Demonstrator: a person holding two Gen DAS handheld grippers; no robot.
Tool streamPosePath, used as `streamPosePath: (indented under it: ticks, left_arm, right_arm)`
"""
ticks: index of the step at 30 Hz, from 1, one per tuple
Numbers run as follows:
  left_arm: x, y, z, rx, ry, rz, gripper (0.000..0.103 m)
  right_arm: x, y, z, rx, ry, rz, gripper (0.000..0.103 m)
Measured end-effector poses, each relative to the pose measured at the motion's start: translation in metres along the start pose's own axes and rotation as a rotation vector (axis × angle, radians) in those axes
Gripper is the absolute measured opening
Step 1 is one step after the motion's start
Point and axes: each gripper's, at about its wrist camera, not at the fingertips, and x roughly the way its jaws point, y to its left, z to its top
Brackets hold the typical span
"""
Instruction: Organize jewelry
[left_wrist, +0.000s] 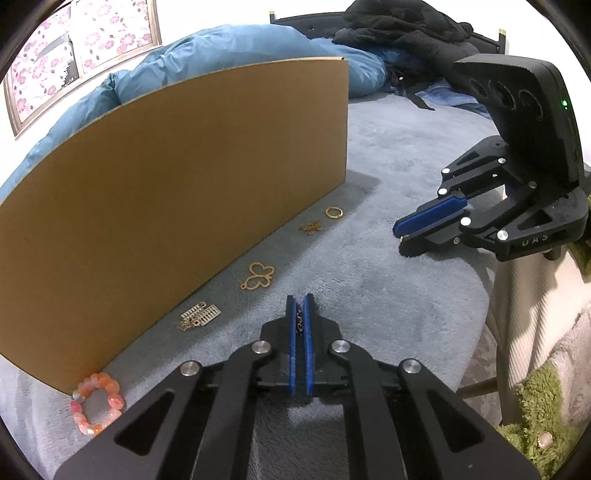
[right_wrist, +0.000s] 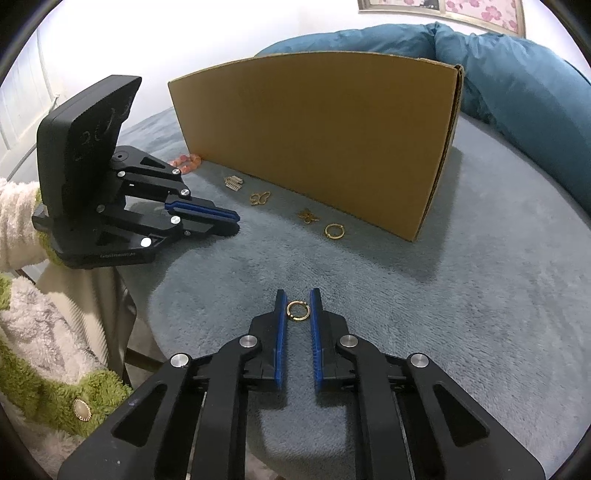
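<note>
On a grey-blue fleece blanket (right_wrist: 461, 295), my right gripper (right_wrist: 298, 291) has a small gold hoop (right_wrist: 297, 311) lying between its blue pads. The pads stand close on both sides, with a thin gap on the right, so it is open. My left gripper (left_wrist: 301, 297) is shut on a small dark chain piece (left_wrist: 300, 320) pinched between its pads. Along the foot of a cardboard box (right_wrist: 314, 140) lie a pink-orange bead bracelet (left_wrist: 96, 404), a gold comb-shaped charm (left_wrist: 199, 315), a gold butterfly outline (left_wrist: 258, 276), a small gold bee charm (left_wrist: 311, 226) and a second gold hoop (left_wrist: 334, 212).
The box stands upright behind the jewelry row. A blue duvet (left_wrist: 229, 48) and black clothing (left_wrist: 406, 26) lie behind it. A person's fluffy white-and-green sleeve (right_wrist: 44, 332) is at the left, past the blanket's front edge. Bare blanket stretches to the right of the box (right_wrist: 498, 240).
</note>
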Motion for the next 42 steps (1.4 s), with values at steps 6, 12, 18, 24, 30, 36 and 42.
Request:
streamPosePath:
  ticks: [6, 12, 18, 24, 30, 36, 42]
  left_arm:
    - [-0.007, -0.001, 0.003, -0.008, -0.019, 0.027, 0.003]
    - [-0.025, 0.004, 0.006, -0.052, -0.059, 0.051, 0.003]
    - [-0.058, 0.007, 0.015, -0.097, -0.135, 0.090, 0.003]
    - [-0.101, 0.012, 0.039, -0.156, -0.267, 0.119, 0.003]
    - [-0.118, 0.033, 0.072, -0.182, -0.332, 0.140, 0.003]
    - [-0.100, 0.072, 0.100, -0.250, -0.298, 0.157, 0.003]
    - [-0.054, 0.109, 0.114, -0.306, -0.143, 0.219, 0.003]
  right_arm:
    - [-0.008, -0.001, 0.001, 0.021, -0.022, -0.014, 0.010]
    - [-0.024, -0.003, 0.005, 0.045, -0.066, -0.038, 0.010]
    - [-0.045, -0.001, 0.013, 0.057, -0.115, -0.077, 0.010]
    - [-0.073, 0.009, 0.039, 0.075, -0.237, -0.085, 0.010]
    - [-0.097, 0.007, 0.084, 0.099, -0.392, -0.075, 0.010]
    - [-0.072, -0.013, 0.125, 0.149, -0.390, -0.071, 0.010]
    - [-0.025, -0.028, 0.144, 0.214, -0.270, -0.128, 0.010]
